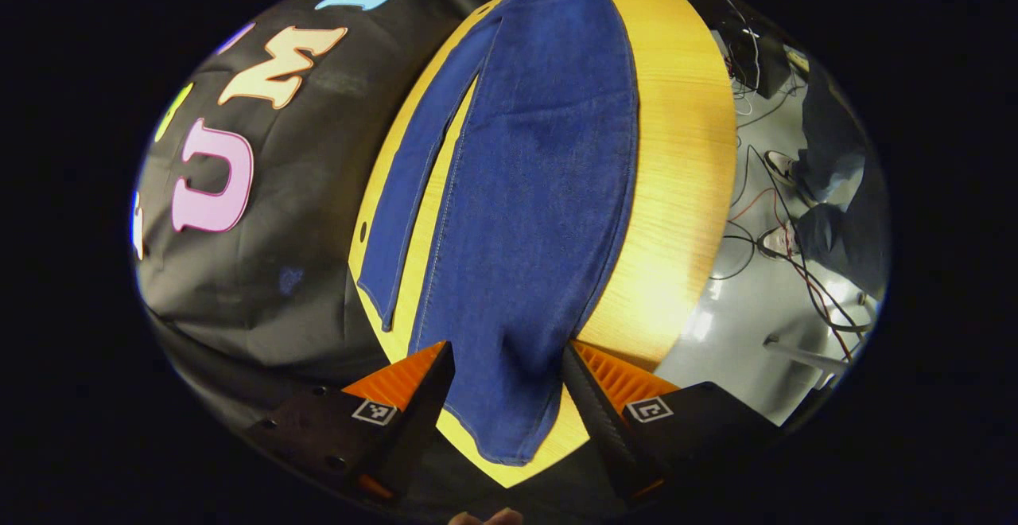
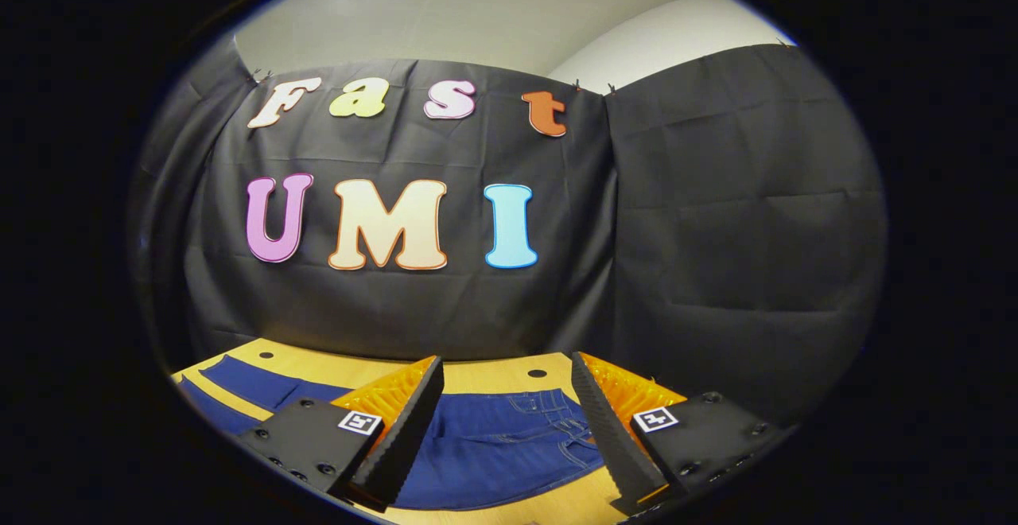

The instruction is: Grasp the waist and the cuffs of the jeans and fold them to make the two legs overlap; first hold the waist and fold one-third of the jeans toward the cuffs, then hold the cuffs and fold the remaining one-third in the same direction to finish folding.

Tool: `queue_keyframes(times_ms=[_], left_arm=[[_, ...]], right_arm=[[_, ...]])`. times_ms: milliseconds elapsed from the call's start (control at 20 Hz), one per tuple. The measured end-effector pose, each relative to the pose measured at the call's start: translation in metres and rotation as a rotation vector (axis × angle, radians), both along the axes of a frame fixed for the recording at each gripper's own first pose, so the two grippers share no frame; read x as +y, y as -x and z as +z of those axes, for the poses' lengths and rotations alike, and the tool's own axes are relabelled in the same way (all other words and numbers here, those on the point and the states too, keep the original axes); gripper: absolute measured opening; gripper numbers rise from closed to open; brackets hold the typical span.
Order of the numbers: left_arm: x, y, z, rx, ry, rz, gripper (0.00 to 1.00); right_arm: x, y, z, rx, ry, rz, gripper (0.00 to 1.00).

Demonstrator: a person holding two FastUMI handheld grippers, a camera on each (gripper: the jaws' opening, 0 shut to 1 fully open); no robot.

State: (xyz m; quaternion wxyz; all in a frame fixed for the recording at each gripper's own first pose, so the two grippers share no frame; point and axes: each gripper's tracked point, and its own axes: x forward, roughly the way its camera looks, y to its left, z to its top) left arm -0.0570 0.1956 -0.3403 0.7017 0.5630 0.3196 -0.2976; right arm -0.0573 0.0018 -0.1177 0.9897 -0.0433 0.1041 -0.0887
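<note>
Both grippers (image 1: pixel 509 366) (image 2: pixel 509 398) released; L view: jeans (image 1: pixel 525 191) cuffs, R view: waist, on table (image 1: pixel 684 151).

Both grippers carry black wedge-shaped fingers (image 1: pixel 425 406) backed by ribbed orange plastic. Black screwed plates (image 2: pixel 306 441) wear small square black-and-white markers.

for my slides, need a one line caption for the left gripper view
Open left gripper poised over one cuff of the jeans laid flat on the wooden table.
</note>
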Motion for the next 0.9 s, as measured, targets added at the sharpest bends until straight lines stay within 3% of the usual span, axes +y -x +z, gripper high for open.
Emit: queue_keyframes(times_ms=[50,150,250,350,400,600,900], left_arm=[[-0.002,-0.006,-0.001,0.003,-0.003,-0.004,0.84],[-0.003,-0.009,-0.011,0.065,0.004,0.013,0.85],[-0.006,-0.001,-0.026,0.126,-0.006,0.018,0.48],[-0.011,-0.005,-0.025,0.076,-0.039,-0.004,0.1],[-0.006,-0.002,-0.02,0.05,-0.041,-0.004,0.03],[-0.008,-0.001,-0.022,0.054,0.008,0.061,0.0],[-0.009,0.0,-0.021,0.058,0.009,0.086,0.0]], right_arm=[[-0.001,0.002,-0.001,0.001,0.002,-0.004,1.0],[0.0,0.005,-0.002,0.004,0.006,-0.006,0.99],[0.001,0.006,-0.001,0.005,0.013,-0.006,0.99],[-0.002,0.008,0.003,0.007,0.028,-0.006,0.99],[-0.005,0.008,0.005,0.009,0.042,-0.005,0.99],[-0.027,0.001,-0.007,0.072,0.16,0.047,0.99],[-0.071,0.002,-0.078,0.282,0.434,0.198,1.0]])
